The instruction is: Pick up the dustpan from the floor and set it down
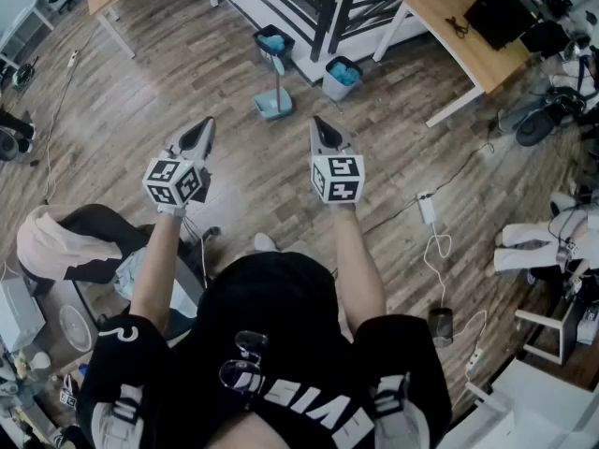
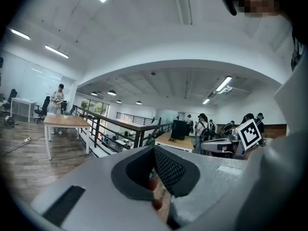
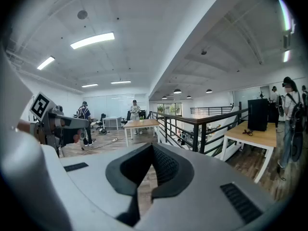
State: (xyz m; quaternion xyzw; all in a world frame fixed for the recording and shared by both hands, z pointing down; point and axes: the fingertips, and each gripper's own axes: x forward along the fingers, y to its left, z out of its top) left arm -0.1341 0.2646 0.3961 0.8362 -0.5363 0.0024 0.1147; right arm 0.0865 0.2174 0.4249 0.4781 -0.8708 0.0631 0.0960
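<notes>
The wood floor [image 1: 187, 82] carries a blue dustpan [image 1: 272, 104], 2 bins [image 1: 342, 78] just beyond — and a white power strip [image 1: 427, 208].

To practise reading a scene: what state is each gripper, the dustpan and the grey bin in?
Left gripper: shut, empty.
Right gripper: shut, empty.
Dustpan: on the floor, handle up, untouched.
Grey bin: upright, blue contents.

I get bright, even light from the ceiling strip lights [image 3: 92, 40] — soft shadows, sharp focus; both gripper views bend and darken at their edges.
</notes>
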